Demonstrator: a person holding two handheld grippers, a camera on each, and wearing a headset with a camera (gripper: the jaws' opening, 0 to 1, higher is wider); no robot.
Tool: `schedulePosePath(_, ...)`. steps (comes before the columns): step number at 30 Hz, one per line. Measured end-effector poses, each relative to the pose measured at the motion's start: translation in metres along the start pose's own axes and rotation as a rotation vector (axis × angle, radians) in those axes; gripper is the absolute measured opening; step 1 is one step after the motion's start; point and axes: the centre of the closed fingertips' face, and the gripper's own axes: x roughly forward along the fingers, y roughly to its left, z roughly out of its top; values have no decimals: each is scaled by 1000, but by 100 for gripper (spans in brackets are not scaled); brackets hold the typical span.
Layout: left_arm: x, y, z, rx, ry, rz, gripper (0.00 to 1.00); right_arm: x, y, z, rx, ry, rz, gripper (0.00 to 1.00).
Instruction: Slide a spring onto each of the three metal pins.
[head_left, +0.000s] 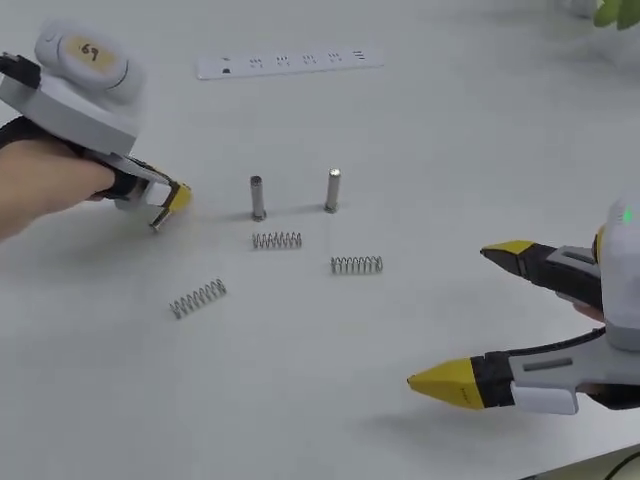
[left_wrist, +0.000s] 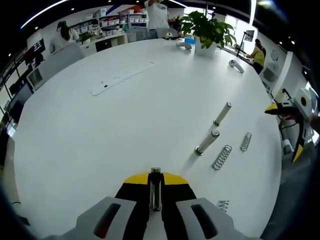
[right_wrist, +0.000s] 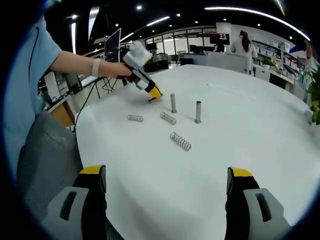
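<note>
Two metal pins stand upright on the white table, one (head_left: 257, 197) left of the other (head_left: 333, 190). A third metal pin (left_wrist: 156, 192) sits between the jaws of my left gripper (head_left: 172, 203), which is shut on it just left of the standing pins, low over the table. Three springs lie flat in front of the pins: one (head_left: 277, 240) close to the left pin, one (head_left: 357, 264) to the right, one (head_left: 198, 298) nearer and further left. My right gripper (head_left: 470, 315) hovers open at the right, its yellow tips wide apart with nothing between them, pointing toward the springs (right_wrist: 180, 141).
A white power strip (head_left: 290, 63) lies flat at the far side of the table. A potted plant (left_wrist: 207, 30) stands further back. A grey chair back (right_wrist: 45, 165) shows beside the table edge in the right gripper view.
</note>
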Motion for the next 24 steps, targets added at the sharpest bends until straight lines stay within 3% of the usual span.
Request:
schedulePosePath(13,-22,-4,2,-32,-41,-2,0,2,2,0,-6,3,8,99)
schedulePosePath(24,-28,-3,-4,-51,-46,3,0,2,2,2,-11,3,8,99)
